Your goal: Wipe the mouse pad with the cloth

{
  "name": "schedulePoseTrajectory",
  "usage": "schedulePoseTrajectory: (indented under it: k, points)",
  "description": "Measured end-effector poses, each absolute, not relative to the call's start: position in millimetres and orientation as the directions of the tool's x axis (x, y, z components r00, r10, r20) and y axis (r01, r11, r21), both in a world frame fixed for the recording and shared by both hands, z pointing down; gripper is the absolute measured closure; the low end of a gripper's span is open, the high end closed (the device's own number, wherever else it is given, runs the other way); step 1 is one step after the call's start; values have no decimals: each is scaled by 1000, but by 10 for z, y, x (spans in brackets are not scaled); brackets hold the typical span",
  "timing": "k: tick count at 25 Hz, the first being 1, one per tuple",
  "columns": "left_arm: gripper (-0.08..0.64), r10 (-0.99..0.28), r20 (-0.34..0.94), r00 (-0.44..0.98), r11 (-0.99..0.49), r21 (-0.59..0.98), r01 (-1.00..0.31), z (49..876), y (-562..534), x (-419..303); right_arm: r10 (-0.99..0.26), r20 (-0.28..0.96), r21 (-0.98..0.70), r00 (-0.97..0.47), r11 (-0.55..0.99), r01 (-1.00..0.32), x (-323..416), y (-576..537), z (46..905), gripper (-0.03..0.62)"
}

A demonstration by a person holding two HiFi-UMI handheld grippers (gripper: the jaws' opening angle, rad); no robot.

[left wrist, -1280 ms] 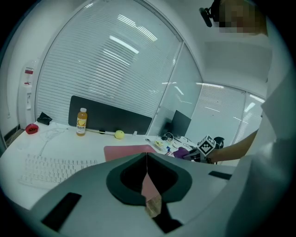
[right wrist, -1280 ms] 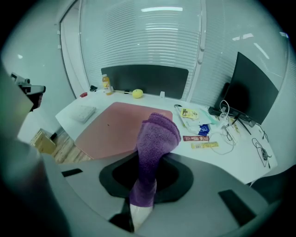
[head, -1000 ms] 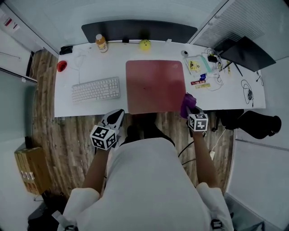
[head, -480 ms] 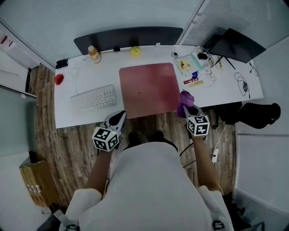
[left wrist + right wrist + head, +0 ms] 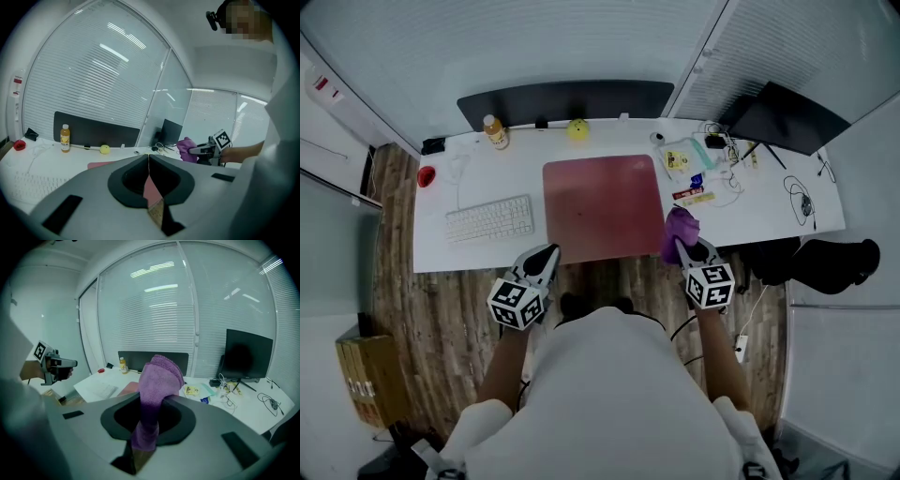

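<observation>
- Between the jaws of the right claw [image 5: 151,405] sits the purple cloth [image 5: 158,380], pinched at its lower end, with a thick fold bulging up past the tips.
- From the head view, that cloth hangs at the near right corner of the pad [image 5: 602,204]. It looks lifted clear of the surface rather than pressed on it.
- Left claw [image 5: 149,164] is pressed together on nothing, held at the near edge of the tabletop [image 5: 478,178], close to the pad's near left corner.
- My reading: wiping has yet to bite. Tip the right claw down so the loose fold lies flat and cloth, not jaw tips, meets the pad.
- Long overlapping strokes from the near edge to the far edge should cover the whole surface. Even, light pressure should stop the fold from bunching.
- A pad like this may slide, so the idle left claw could pin its near left corner.
- End each stroke short of the packets and cables [image 5: 703,155] on the right and the keyboard [image 5: 489,218] on the left.
</observation>
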State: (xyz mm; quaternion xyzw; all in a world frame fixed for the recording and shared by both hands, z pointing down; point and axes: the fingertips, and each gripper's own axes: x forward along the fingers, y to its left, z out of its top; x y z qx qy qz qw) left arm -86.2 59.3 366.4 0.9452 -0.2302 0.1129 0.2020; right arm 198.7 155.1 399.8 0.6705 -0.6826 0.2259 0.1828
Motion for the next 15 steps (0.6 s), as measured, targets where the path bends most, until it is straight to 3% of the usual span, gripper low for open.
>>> schedulePoseTrajectory:
  k: [15]
  points:
    - [541, -449, 271, 852, -797, 310, -519, 3446, 672, -491, -872, 483, -48, -80, 65, -997, 2368, 1594, 3613, 509]
